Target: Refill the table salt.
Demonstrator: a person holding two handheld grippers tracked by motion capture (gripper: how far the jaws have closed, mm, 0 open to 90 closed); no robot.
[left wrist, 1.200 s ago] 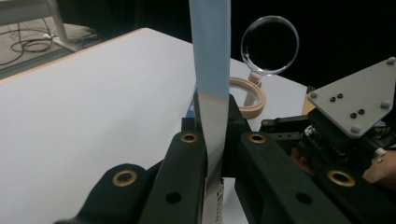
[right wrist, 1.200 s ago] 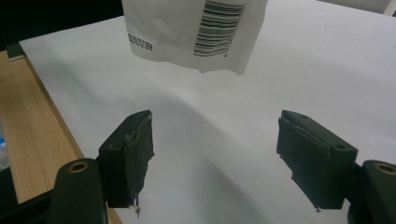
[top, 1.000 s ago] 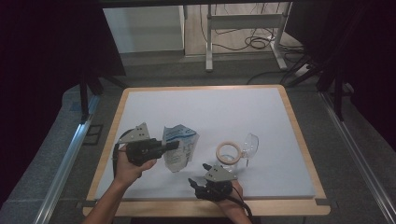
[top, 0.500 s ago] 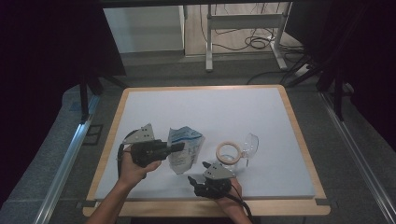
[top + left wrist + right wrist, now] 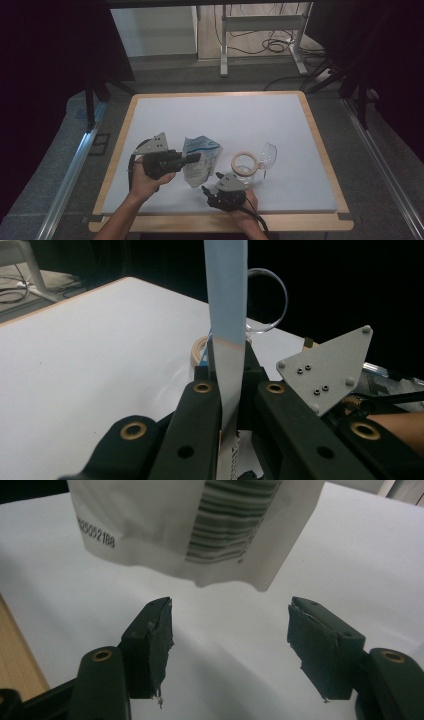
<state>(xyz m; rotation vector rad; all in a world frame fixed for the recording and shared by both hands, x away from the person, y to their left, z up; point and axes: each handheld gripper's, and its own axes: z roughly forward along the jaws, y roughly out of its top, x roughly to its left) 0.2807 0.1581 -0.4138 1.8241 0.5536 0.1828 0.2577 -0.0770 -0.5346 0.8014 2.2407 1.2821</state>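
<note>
A white and blue pouch (image 5: 204,159) with a barcode hangs lifted just above the white table. My left gripper (image 5: 196,158) is shut on its left edge. In the left gripper view the pouch (image 5: 226,290) stands edge-on, clamped between the jaws of the left gripper (image 5: 227,387). My right gripper (image 5: 212,183) sits near the front edge, just below the pouch, and its jaws have just been closing a little. In the right gripper view the right gripper (image 5: 230,630) is open with nothing between its fingers, and the pouch's lower edge (image 5: 200,525) hangs just ahead of them.
A tan tape ring (image 5: 245,163) lies right of the pouch, with a clear plastic cup (image 5: 268,154) on its side beside it. The white mat (image 5: 225,120) has a wooden rim (image 5: 315,135). Table legs and cables stand beyond the far edge.
The left hand has shifted slightly right with the pouch, which has turned a little. The right hand has stayed in place near the front edge.
</note>
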